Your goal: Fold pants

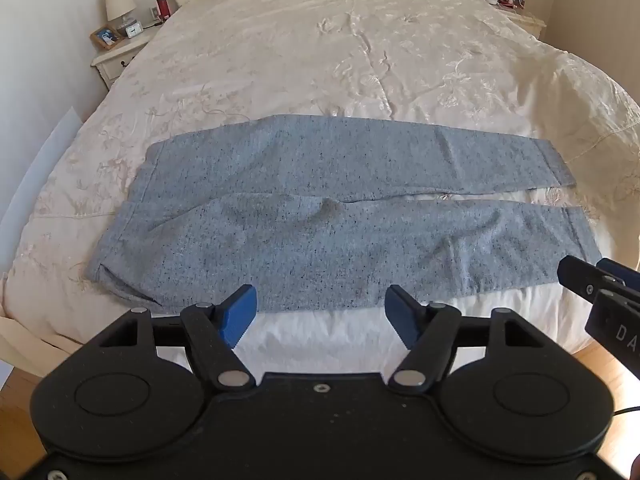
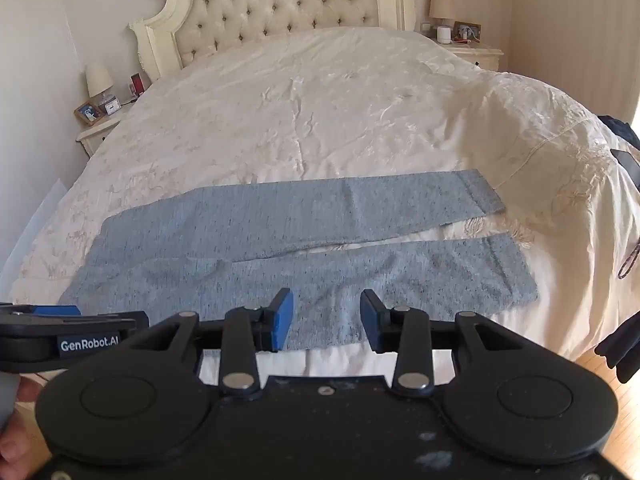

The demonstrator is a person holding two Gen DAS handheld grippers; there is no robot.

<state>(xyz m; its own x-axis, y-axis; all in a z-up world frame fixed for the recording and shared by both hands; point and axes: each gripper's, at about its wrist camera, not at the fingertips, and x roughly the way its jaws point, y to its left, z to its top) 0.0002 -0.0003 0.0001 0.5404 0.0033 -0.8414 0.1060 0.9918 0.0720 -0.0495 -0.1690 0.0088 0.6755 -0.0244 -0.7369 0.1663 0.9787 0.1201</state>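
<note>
Grey speckled pants [image 1: 320, 208] lie flat across the foot of a bed, waistband to the left, both legs stretched to the right with a narrow gap between them. They also show in the right wrist view [image 2: 304, 248]. My left gripper [image 1: 322, 308] is open and empty, just above the near edge of the near leg. My right gripper [image 2: 326, 312] is open and empty over the near leg's near edge, further right. The right gripper also shows at the right edge of the left wrist view [image 1: 592, 284].
The bed has a cream embroidered cover [image 1: 340, 52] and a tufted headboard [image 2: 280, 4]. Nightstands with lamps stand at the left [image 1: 120, 40] and right [image 2: 468, 48]. Dark clothes [image 2: 624, 132] lie at the bed's right edge. Wooden floor [image 2: 624, 400] lies below.
</note>
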